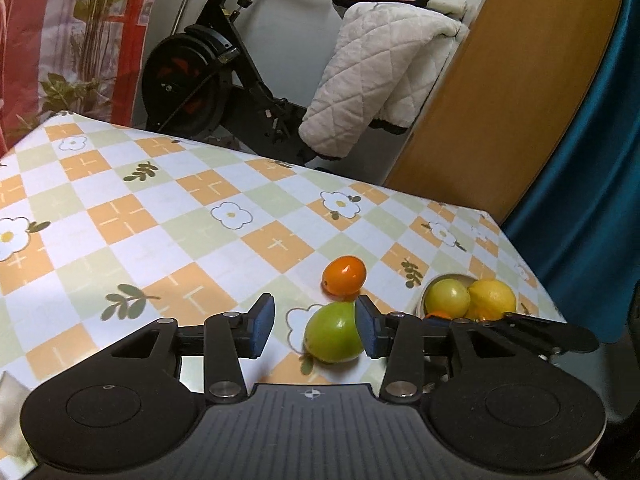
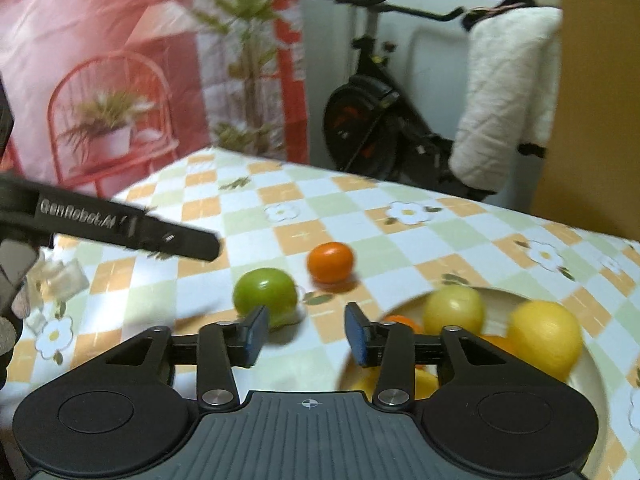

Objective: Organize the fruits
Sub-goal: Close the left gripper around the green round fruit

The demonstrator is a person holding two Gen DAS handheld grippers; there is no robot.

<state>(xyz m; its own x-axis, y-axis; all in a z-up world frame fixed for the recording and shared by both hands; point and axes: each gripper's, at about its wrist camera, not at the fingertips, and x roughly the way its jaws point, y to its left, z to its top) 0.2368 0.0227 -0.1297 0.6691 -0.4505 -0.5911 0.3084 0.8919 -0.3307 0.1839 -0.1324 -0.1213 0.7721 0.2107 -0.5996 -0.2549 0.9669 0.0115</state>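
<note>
A green fruit (image 1: 332,334) lies on the checked tablecloth between my left gripper's (image 1: 314,326) fingers, close against the right pad and clear of the left one; the jaws are open. Just beyond it sits an orange fruit (image 1: 344,275). To the right, a white bowl (image 1: 421,300) holds a yellow-green fruit (image 1: 446,296), a yellow lemon (image 1: 492,296) and orange pieces. My right gripper (image 2: 305,334) is open and empty above the cloth, with the green fruit (image 2: 264,290) behind its left finger, the orange fruit (image 2: 330,262) ahead and the bowl (image 2: 584,380) at its right.
The left gripper's black side (image 2: 128,228) reaches in from the left of the right wrist view, above crumpled clear plastic (image 2: 60,280). Past the table's far edge stand an exercise bike (image 1: 200,76), a white quilted blanket (image 1: 372,76) and a wooden door (image 1: 512,92).
</note>
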